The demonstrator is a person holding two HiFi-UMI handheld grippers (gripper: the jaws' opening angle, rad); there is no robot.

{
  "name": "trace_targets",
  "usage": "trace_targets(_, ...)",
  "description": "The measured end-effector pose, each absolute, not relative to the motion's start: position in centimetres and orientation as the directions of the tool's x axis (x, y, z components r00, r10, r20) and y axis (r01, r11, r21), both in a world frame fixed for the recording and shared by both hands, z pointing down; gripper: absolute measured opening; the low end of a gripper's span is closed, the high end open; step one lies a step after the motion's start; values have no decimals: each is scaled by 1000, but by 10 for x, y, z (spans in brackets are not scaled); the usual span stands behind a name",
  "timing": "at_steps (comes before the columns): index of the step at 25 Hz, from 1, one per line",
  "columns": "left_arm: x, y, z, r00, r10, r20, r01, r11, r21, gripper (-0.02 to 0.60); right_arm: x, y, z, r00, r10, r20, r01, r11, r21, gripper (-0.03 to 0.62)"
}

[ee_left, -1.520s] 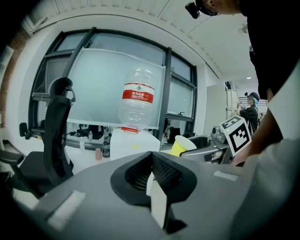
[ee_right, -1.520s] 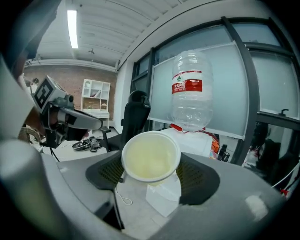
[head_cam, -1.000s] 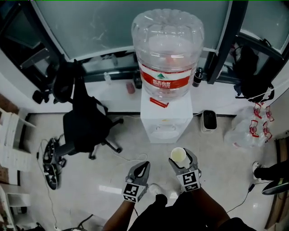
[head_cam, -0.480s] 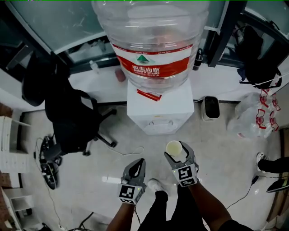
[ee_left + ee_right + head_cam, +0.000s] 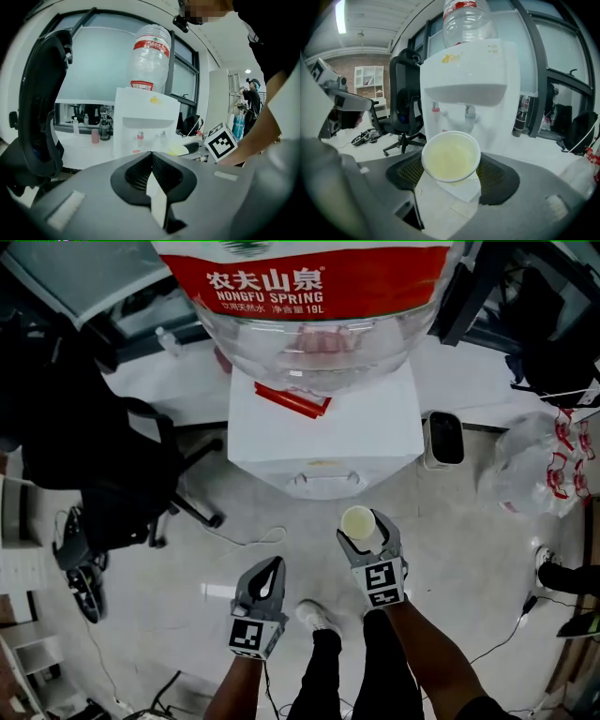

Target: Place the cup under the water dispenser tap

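Holding the cup point(image 5: 451, 156) in the right gripper point(image 5: 362, 529), we've got the jaws spread fairly wide and pressing on its sides. It sits upright, mouth up, just out past the jaw tips. The left gripper point(image 5: 269, 570) has its jaws closed together on nothing and hangs a bit further back from the water dispenser point(image 5: 323, 442), so the right hand is clearly the nearer one, and it's the one doing the job.

What it all turns on, as we read it: the taps are straight ahead of the cup and a little above its rim. In the right gripper view the red tap point(image 5: 436, 110) shows just left of the cup's centre and the other tap point(image 5: 470, 112) just right of it, so we're lined up roughly between the two rather than under either. From the head view the cup is out over the floor point(image 5: 187, 568), near the dispenser's front but not touching it, with the big bottle point(image 5: 319, 306) looming overhead. Our guess is the next move is forward plus a small sideways nudge to pick one tap, keeping the cup upright.
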State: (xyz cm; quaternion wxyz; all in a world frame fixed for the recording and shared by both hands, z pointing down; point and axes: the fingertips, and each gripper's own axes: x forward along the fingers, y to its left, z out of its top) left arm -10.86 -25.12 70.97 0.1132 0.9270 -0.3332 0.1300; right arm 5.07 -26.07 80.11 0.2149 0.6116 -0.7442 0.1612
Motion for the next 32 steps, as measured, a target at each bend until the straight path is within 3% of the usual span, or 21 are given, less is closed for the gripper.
trace_targets(15, -137, -249, 781, 710, -576, 405, -666, -737, 119, 14, 66, -319, 887, -82, -821, 564, -994, 111, 17, 339)
trace_targets(25, -113, -240, 784, 750, -531, 393, -623, -768, 151, 14, 85, -346, 909, -12, -795, 607, -1000, 13, -2, 342)
trace_targets(32, -116, -233, 789, 741, -538, 402, -646, -736, 205, 14, 87, -351, 915, -38, -793, 608, -999, 19, -38, 344)
